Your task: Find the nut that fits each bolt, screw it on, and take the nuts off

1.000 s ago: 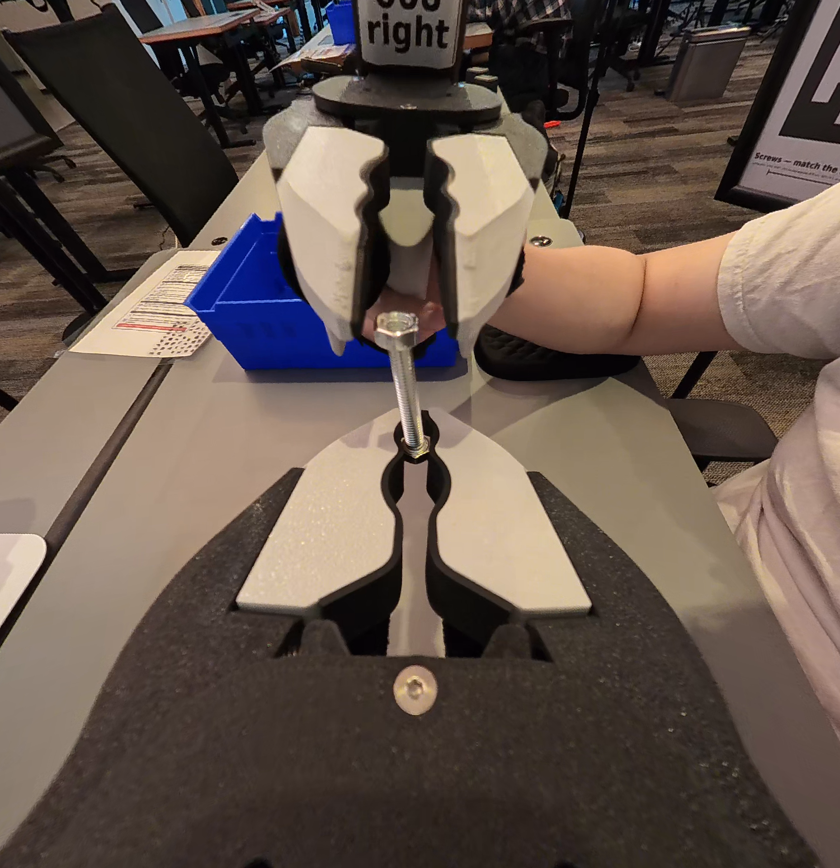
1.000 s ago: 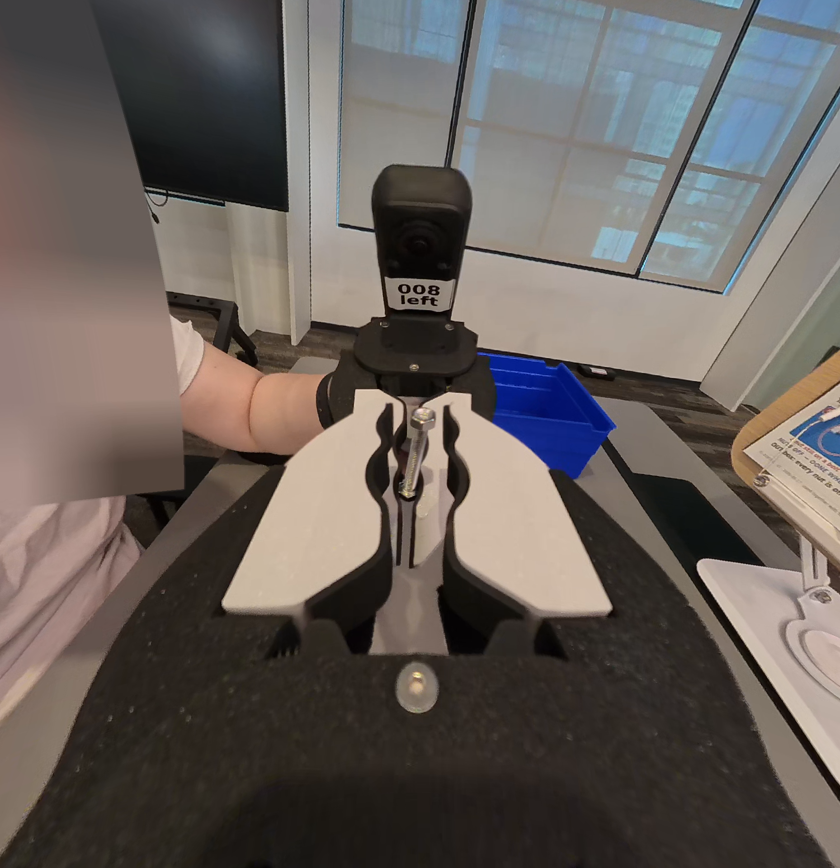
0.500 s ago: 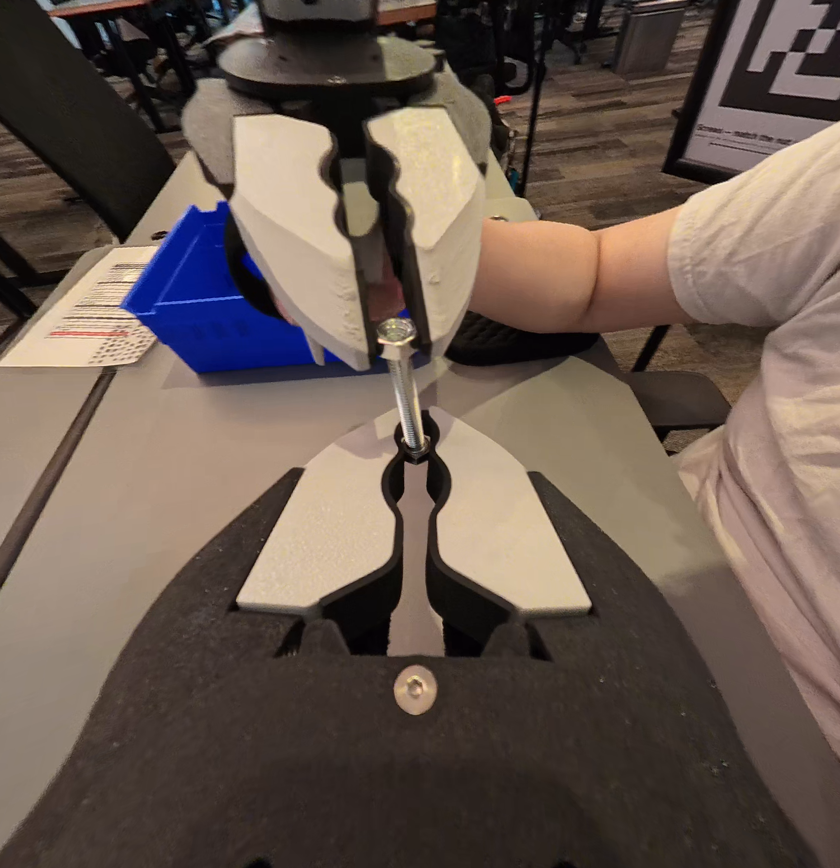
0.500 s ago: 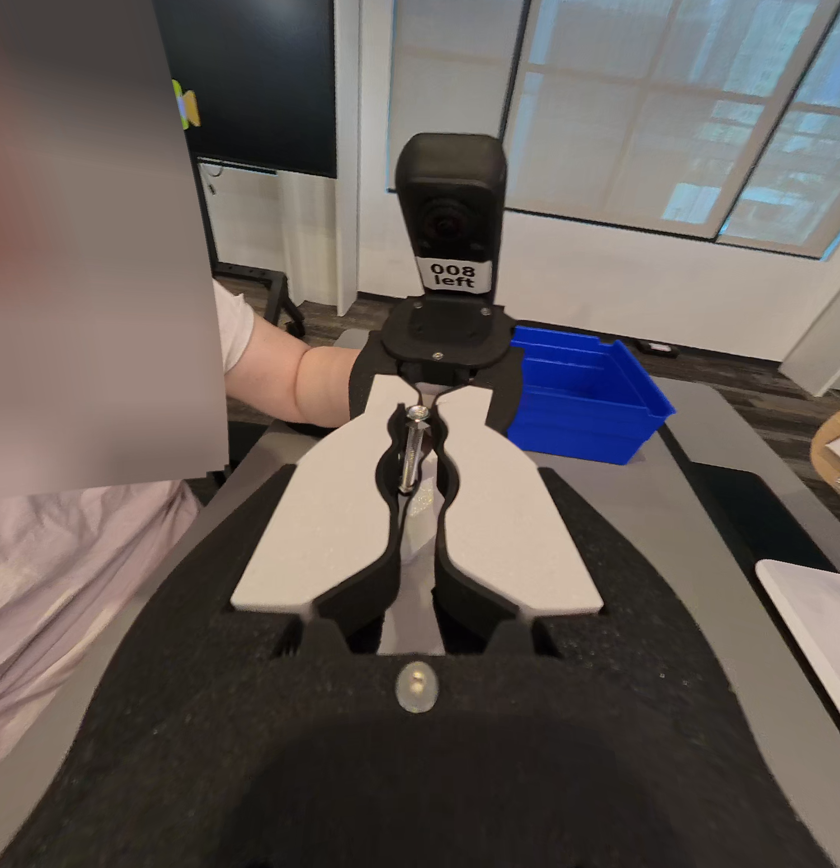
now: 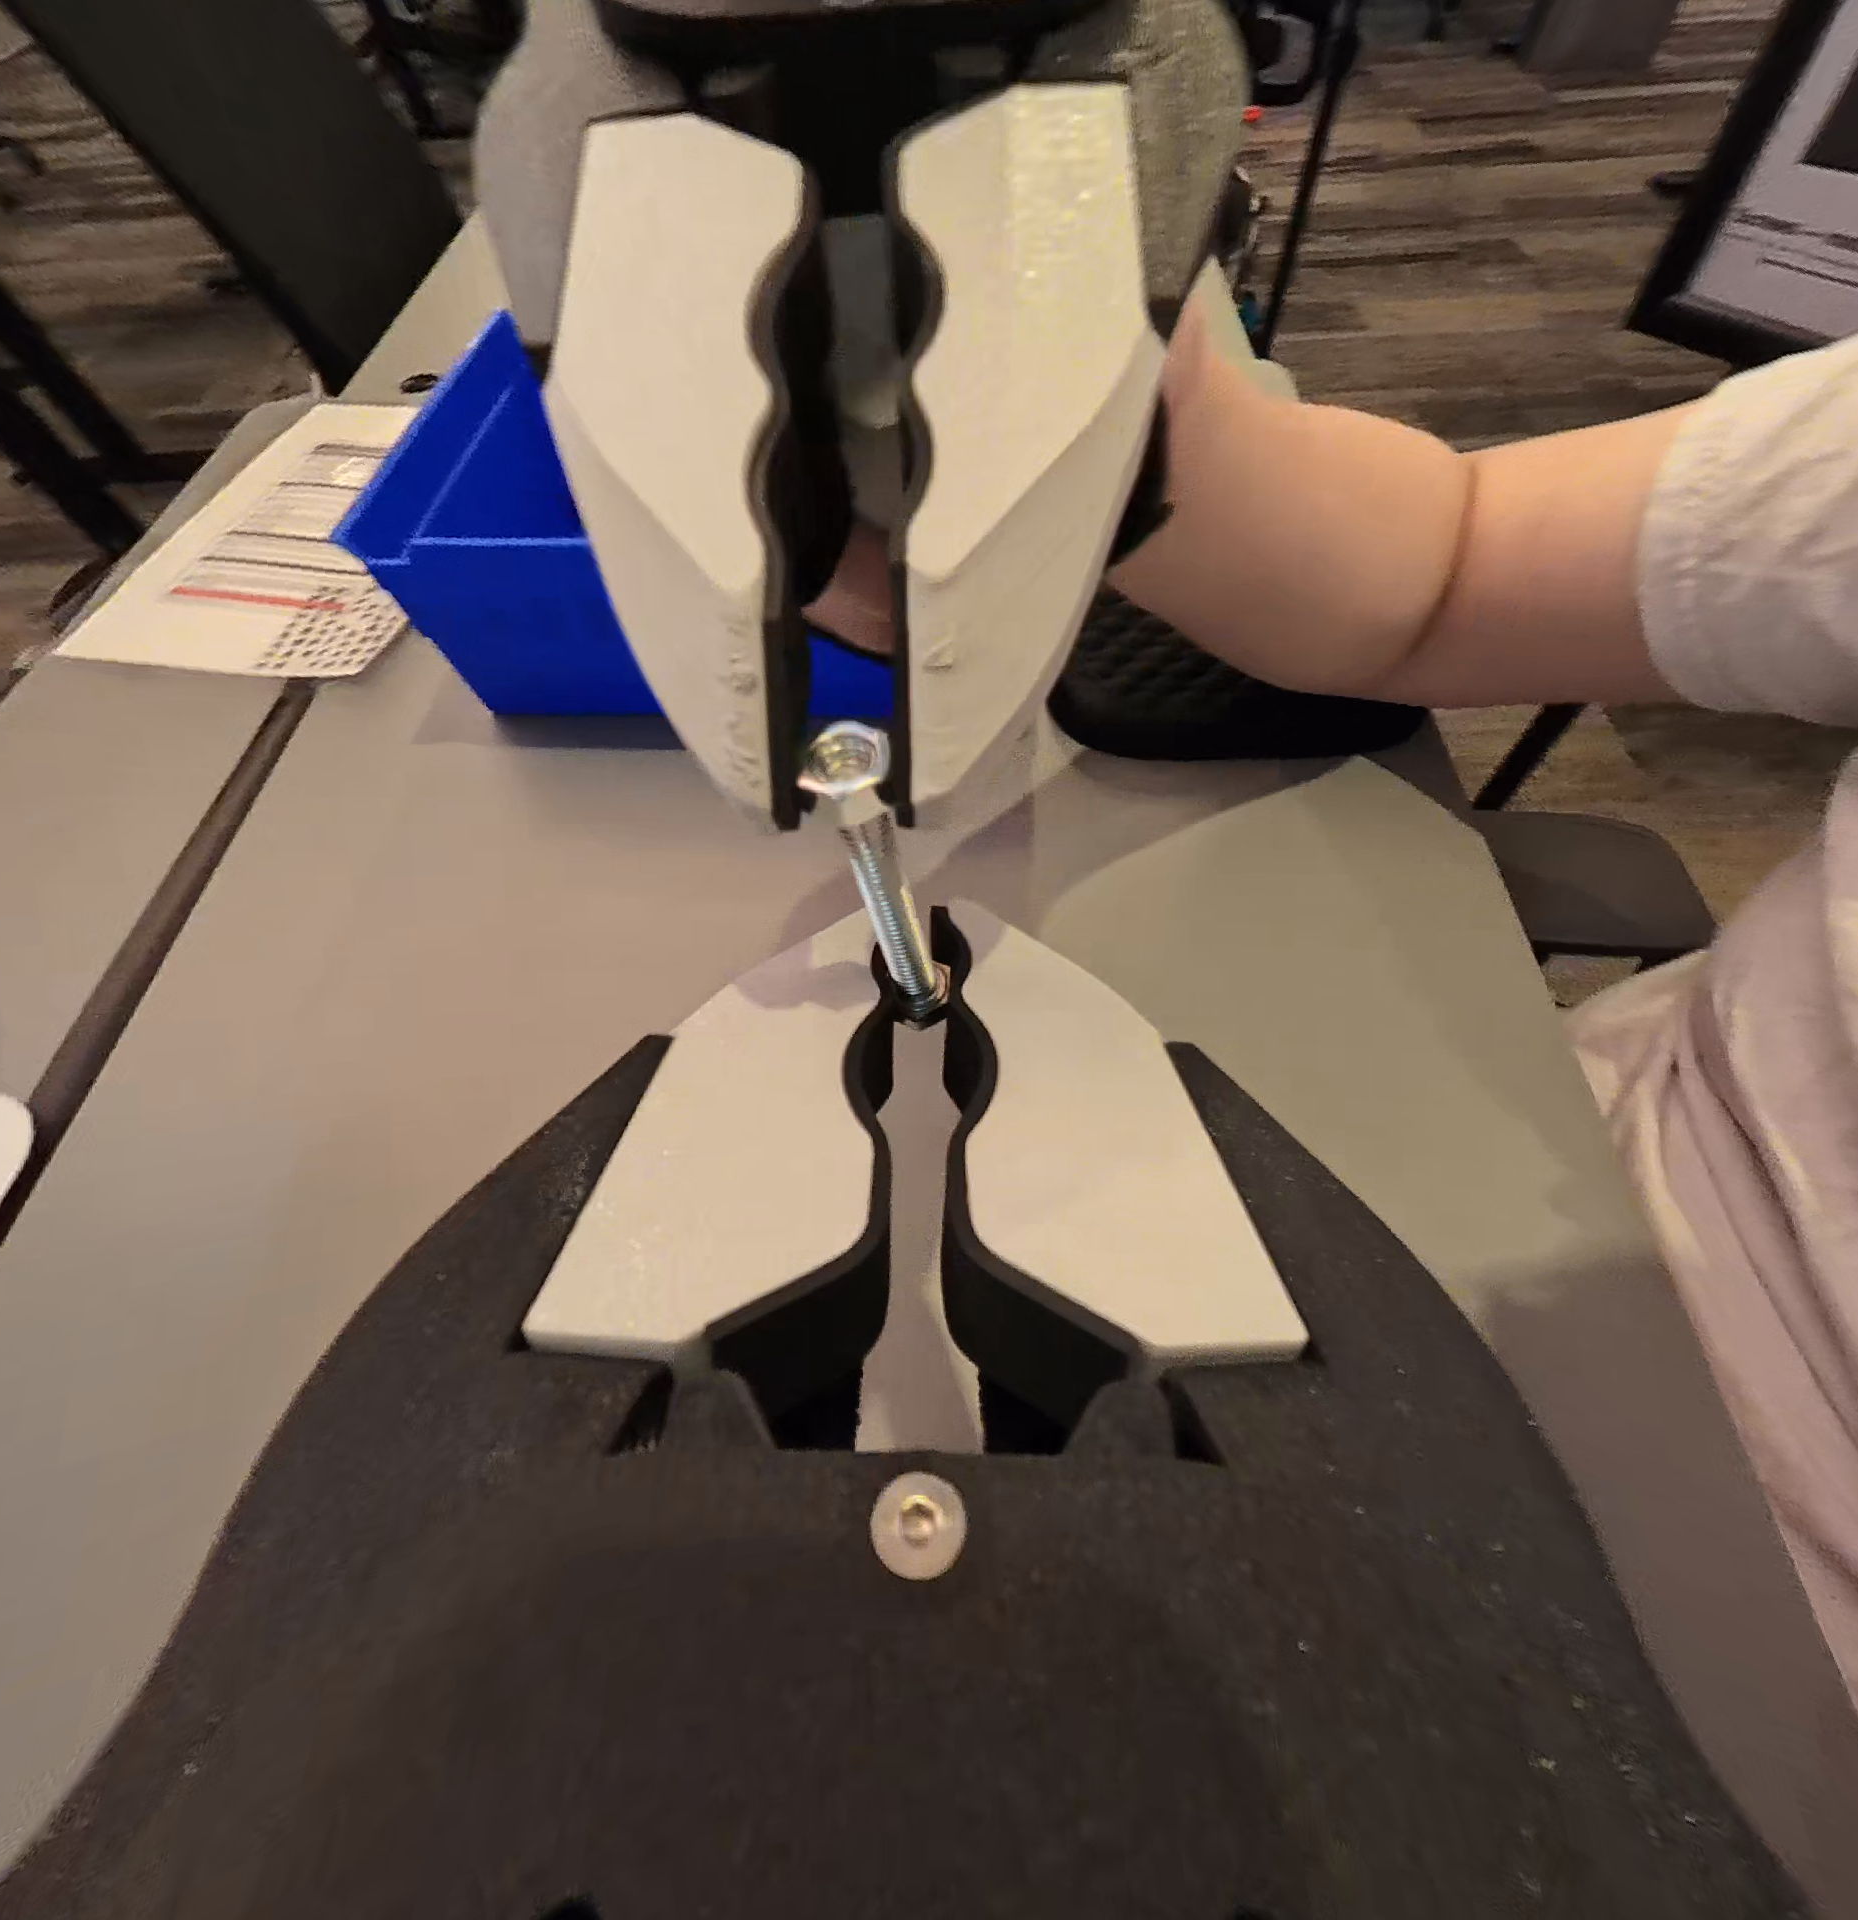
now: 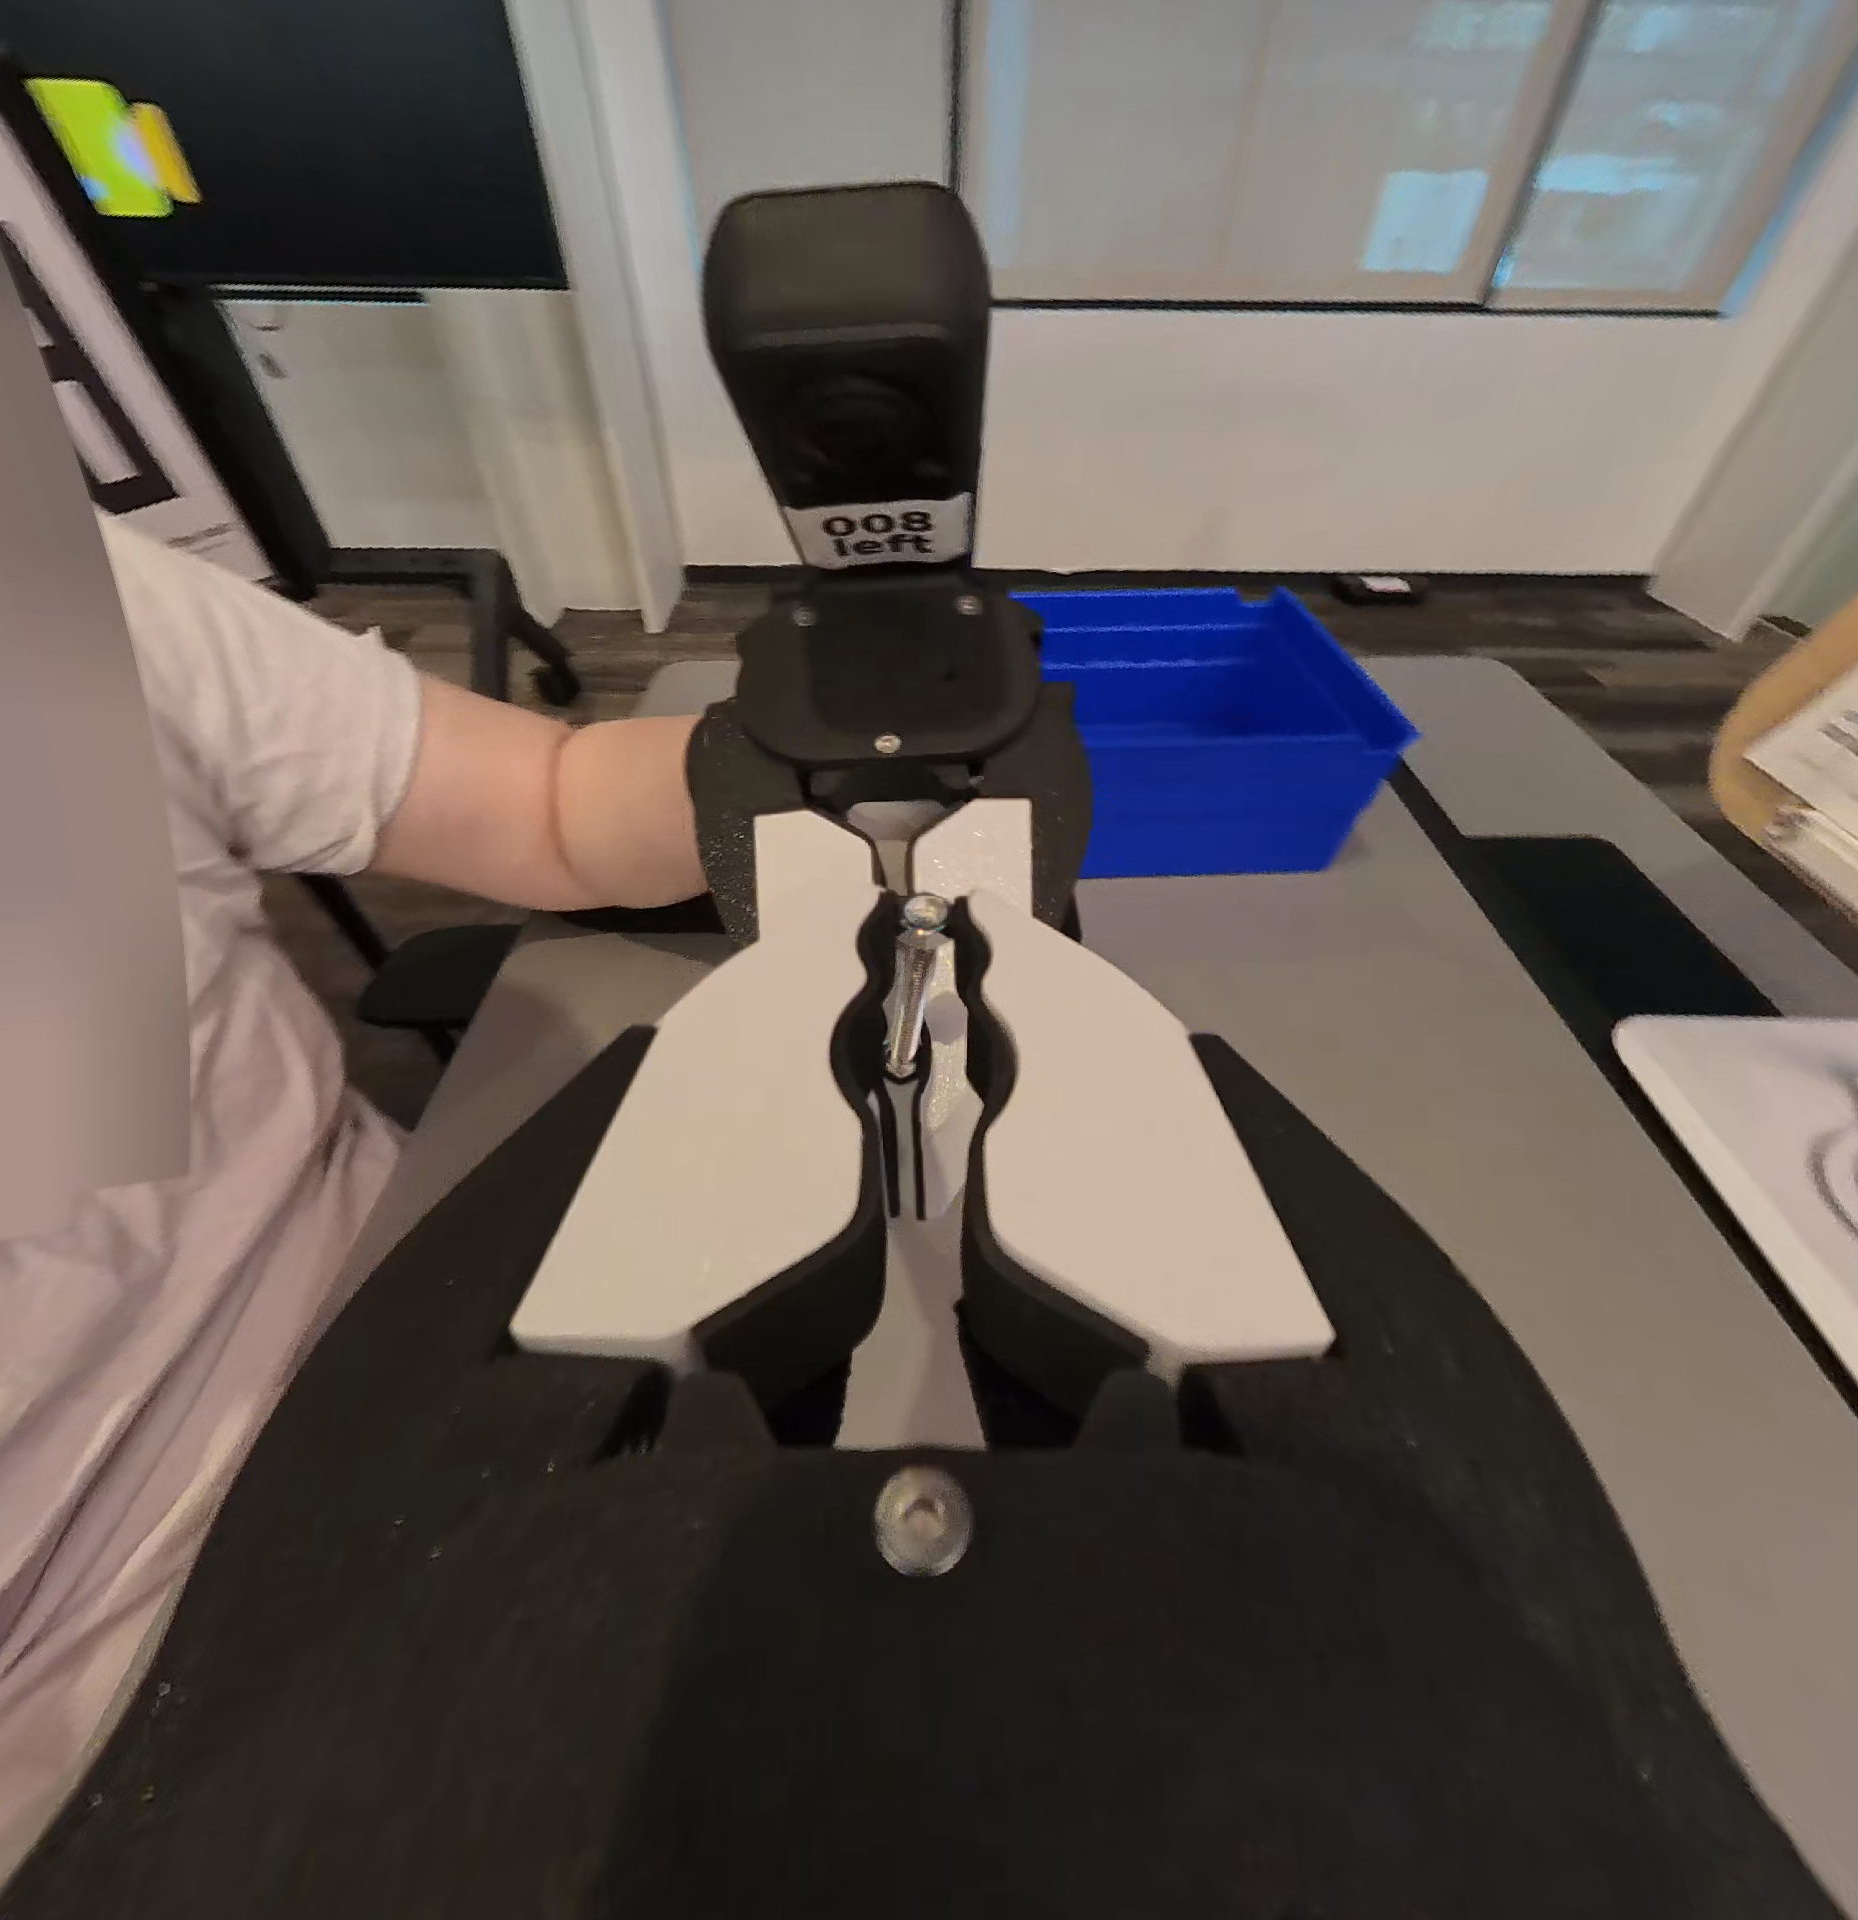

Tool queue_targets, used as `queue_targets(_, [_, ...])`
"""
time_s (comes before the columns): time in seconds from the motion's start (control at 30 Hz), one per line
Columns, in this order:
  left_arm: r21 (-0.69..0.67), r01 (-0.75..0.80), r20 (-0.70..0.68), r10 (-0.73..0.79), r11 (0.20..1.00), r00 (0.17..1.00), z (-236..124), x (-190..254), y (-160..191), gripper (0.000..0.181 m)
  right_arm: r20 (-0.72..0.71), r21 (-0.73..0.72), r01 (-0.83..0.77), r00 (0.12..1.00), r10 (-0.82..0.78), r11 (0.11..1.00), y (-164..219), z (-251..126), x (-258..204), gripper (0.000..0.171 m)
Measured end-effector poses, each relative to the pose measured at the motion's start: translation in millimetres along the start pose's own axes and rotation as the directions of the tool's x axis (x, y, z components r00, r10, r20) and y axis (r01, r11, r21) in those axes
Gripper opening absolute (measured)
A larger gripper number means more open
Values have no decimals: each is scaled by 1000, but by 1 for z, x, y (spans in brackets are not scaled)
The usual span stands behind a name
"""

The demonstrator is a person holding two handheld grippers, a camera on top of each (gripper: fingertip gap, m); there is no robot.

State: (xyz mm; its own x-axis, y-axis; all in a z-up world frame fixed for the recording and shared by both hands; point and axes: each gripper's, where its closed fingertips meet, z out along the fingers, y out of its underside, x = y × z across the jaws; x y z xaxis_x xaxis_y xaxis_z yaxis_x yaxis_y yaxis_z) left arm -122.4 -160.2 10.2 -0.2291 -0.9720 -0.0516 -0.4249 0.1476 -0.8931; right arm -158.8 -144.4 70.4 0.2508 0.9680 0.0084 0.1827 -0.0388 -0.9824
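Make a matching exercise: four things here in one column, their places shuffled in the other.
1. silver hex-head bolt
2. small metal nut
3. blue plastic bin
4. white printed paper sheet

A. flat on the grey table beside the bin
B. clamped in the left gripper's tips
C. head pinched by the right gripper
D. on the table behind the right gripper

Pairs: 1-C, 2-B, 3-D, 4-A

Silver bolt (image 5: 875, 862), threaded, tilted above the table; hex head (image 5: 845, 755) far end (nut (image 5: 923, 1000) on near tip).

Grey table (image 5: 385, 987), wood-pattern floor (image 5: 1424, 260), large windows (image 6: 1320, 145)
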Motion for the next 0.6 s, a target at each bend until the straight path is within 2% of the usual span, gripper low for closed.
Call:
queue_targets(0.13, [-6,43,83,-43,999,996,-3,-16,3,3,-141,-15,-72,988,70,997,0,2,15,10])
queue_targets(0.2, [-17,38,77,-36,999,996,-3,-15,4,3,-148,-27,-64,987,59,998,1,4,13,10])
queue_targets(0.3, [-3,15,24,-15,1000,1000,-2,-5,0,3,-84,-23,-25,996,23,999,-1,5,4,10])
queue_targets(0.43, [34,-22,-81,24,999,996,-3,14,-7,3,85,28,-24,996,21,999,-6,-1,-13,9])
queue_targets(0.6, [50,-12,-117,18,999,993,-3,20,-9,3,180,68,-47,983,35,997,-6,-7,-17,10])
